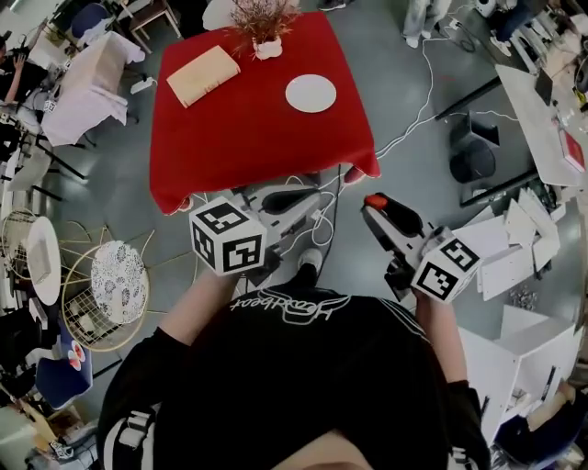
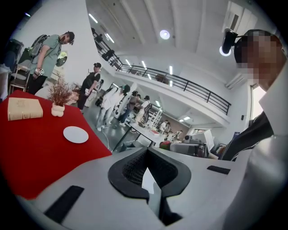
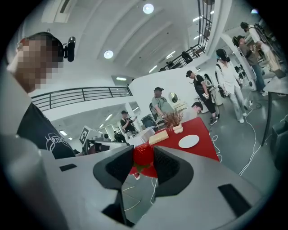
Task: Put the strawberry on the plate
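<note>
R gripper [image 3: 144,158] pinches strawberry [image 3: 143,152]; L gripper [image 2: 148,167] pressed shut; plate [image 1: 310,93] on red table [image 1: 239,138].

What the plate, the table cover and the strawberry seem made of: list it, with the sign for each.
Plate: plain white, smooth, round; probably ceramic or plastic, cannot tell which.
Table cover: red matte cloth; it drapes and folds at the corners.
Strawberry: glossy red, green leaves below; real or imitation is unclear.

Red table [image 1: 248,128] bears tan book [image 1: 203,75], potted dried plant [image 1: 265,27]; round wire chair [image 1: 118,283] nearby on floor.
</note>
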`<state>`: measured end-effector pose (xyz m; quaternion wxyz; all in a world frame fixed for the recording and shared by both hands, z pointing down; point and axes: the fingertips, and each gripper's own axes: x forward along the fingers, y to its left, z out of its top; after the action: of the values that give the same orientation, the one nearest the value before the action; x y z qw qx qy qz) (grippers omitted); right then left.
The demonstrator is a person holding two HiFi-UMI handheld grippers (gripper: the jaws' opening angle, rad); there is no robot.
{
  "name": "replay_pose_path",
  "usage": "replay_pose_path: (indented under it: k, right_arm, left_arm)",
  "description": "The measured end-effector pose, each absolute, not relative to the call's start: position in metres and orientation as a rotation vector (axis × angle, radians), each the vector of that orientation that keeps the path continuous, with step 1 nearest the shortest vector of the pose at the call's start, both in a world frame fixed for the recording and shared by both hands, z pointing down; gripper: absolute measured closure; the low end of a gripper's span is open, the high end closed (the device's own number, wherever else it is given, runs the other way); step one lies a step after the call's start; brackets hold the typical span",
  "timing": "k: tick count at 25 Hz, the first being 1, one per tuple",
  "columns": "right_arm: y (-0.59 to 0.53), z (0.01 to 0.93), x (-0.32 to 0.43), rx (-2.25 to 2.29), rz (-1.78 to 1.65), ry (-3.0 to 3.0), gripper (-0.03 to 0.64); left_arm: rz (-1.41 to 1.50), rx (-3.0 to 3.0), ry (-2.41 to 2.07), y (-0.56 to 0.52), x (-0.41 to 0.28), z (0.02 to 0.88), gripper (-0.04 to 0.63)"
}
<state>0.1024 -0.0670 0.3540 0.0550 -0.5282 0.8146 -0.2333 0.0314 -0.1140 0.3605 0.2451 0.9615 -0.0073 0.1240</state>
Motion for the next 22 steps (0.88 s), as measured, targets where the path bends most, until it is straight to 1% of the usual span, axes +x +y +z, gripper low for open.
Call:
replay_pose_path:
  k: [6,22]
  right_arm:
    - [-0.134,0.348,0.115,-1.619,-0.677,2.498,0.488]
    - [-0.214,0.354,0.164,-1.462,-0.712,2.554,0.488]
  left_arm:
    - [0.33,2.627,-0.02,-0.178,0.046,0.36,0.589]
    - [0.319,2.621,-0.128,-0.243,0.097,0.361,0.589]
